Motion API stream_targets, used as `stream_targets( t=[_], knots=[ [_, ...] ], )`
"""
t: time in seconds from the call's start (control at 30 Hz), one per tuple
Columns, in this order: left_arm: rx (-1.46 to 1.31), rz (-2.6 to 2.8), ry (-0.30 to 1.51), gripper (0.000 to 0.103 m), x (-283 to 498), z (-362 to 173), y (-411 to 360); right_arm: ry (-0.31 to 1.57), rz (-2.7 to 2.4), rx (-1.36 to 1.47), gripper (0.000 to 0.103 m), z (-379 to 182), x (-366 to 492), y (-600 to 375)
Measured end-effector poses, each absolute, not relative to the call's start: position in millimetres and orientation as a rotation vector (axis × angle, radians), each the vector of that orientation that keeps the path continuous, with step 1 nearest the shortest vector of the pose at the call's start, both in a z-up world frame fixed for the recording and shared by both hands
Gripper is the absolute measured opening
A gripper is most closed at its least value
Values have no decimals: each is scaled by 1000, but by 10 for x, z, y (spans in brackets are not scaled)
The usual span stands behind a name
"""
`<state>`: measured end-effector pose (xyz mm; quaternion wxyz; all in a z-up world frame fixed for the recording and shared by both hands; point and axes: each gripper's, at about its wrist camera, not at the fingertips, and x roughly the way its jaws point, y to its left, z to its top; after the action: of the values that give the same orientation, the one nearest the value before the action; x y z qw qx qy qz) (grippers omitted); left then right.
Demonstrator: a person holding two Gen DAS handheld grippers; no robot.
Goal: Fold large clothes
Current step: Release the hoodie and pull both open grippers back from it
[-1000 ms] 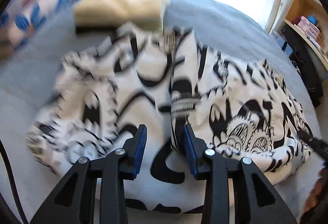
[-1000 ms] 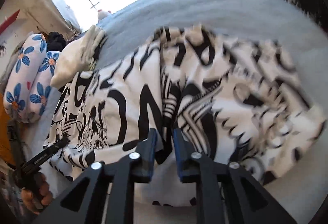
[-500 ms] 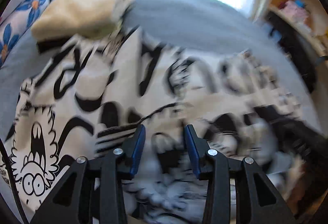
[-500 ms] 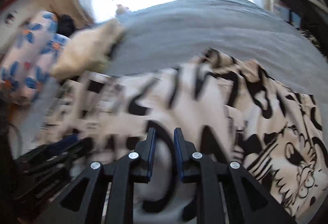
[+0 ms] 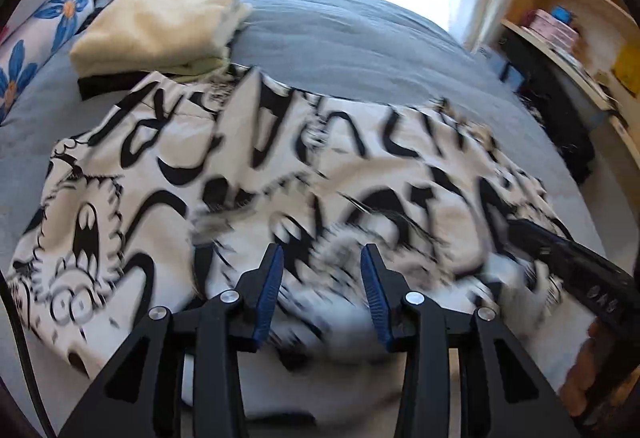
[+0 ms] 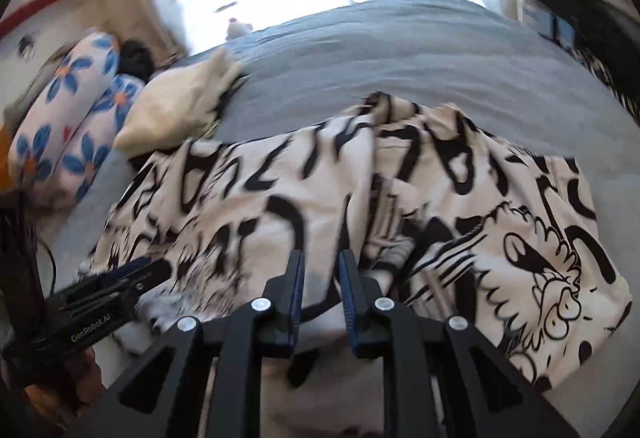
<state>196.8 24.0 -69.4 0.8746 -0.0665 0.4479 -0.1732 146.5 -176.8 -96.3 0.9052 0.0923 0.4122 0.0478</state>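
Observation:
A large white garment with black cartoon print [image 5: 248,173] lies spread and rumpled on the grey bed [image 5: 352,37]; it also shows in the right wrist view [image 6: 460,205]. My left gripper [image 5: 322,278] is open and empty, just above the garment's near part. My right gripper [image 6: 321,278] has its jaws a narrow gap apart over the near edge; nothing is held between them. Each gripper shows in the other's view: the right one [image 5: 568,262] at the garment's right side, the left one [image 6: 100,298] at its left side.
A folded cream pile [image 5: 160,29] lies at the back left of the bed. Blue-flowered pillows [image 6: 68,117] lie to the left. Wooden shelves [image 5: 580,21] and a dark object stand on the right. A bright window is behind.
Both grippers have swung across the garment towards each other's side. The garment now lies wider and flatter. The left jaws have stayed wide apart, the right jaws narrow.

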Motion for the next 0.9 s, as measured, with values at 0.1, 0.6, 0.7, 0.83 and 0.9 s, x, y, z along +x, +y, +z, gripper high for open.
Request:
stream_targets(
  t=[0.1, 0.6, 0.7, 0.83, 0.9],
  knots=[
    [-104, -378, 963, 39, 1797, -758, 175, 888, 152, 190, 20, -1060, 1414, -1665],
    [-45, -337, 995, 46, 1468, -724, 132, 989, 85, 177, 20, -1152, 1005, -1679],
    [-45, -338, 968, 52, 1311, -514, 202, 952, 87, 161, 20, -950, 844, -1660],
    [-37, -304, 909, 67, 1046, -152, 357, 879, 98, 128, 20, -612, 595, -1601],
    [-35, -280, 898, 69, 959, -20, 421, 834, 102, 104, 20, -414, 445, -1575]
  ],
)
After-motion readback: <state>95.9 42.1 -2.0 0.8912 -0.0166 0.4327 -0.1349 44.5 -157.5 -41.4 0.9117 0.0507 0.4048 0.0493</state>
